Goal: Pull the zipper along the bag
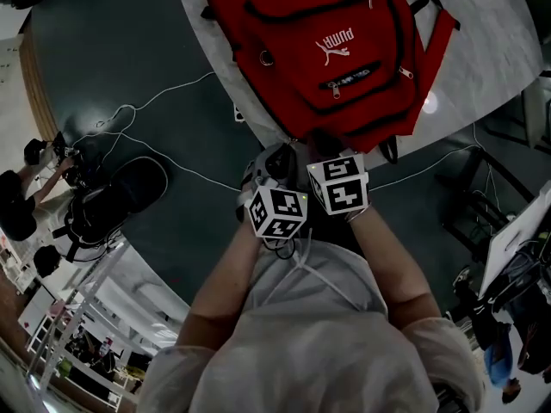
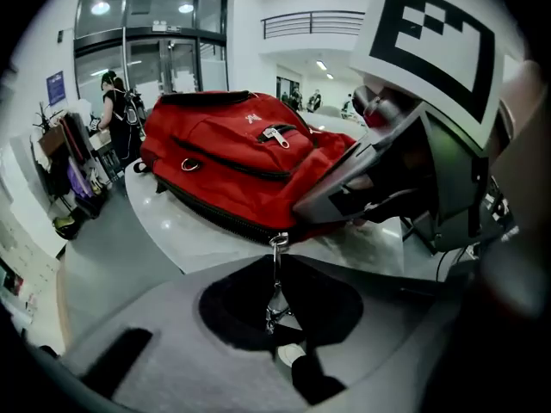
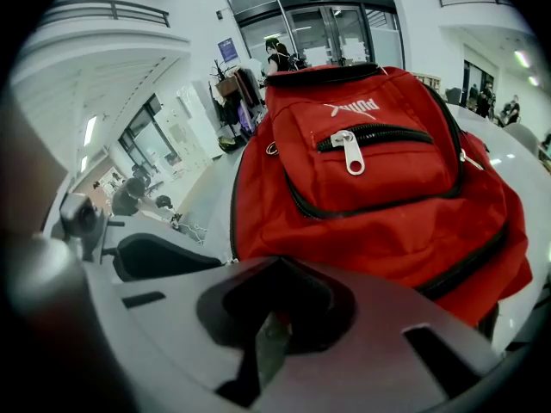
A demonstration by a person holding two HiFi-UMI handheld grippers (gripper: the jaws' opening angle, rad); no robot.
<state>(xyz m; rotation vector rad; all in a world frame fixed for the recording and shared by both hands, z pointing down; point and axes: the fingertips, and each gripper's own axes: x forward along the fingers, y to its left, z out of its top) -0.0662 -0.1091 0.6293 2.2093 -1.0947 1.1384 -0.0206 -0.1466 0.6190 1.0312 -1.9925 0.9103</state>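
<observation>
A red backpack lies flat on a white table, its front pockets facing up. Both grippers sit side by side at its near edge. My left gripper is shut on a thin metal zipper pull that hangs from the slider at the bag's black zipper line. In the head view the left gripper is just left of the right gripper. My right gripper has its jaws together on the red fabric of the backpack; the right gripper is seen clamping the bag's edge.
The table's rounded edge runs just below the bag. A black seat and white cables lie on the dark floor at left. A person stands far behind the table; others sit at left.
</observation>
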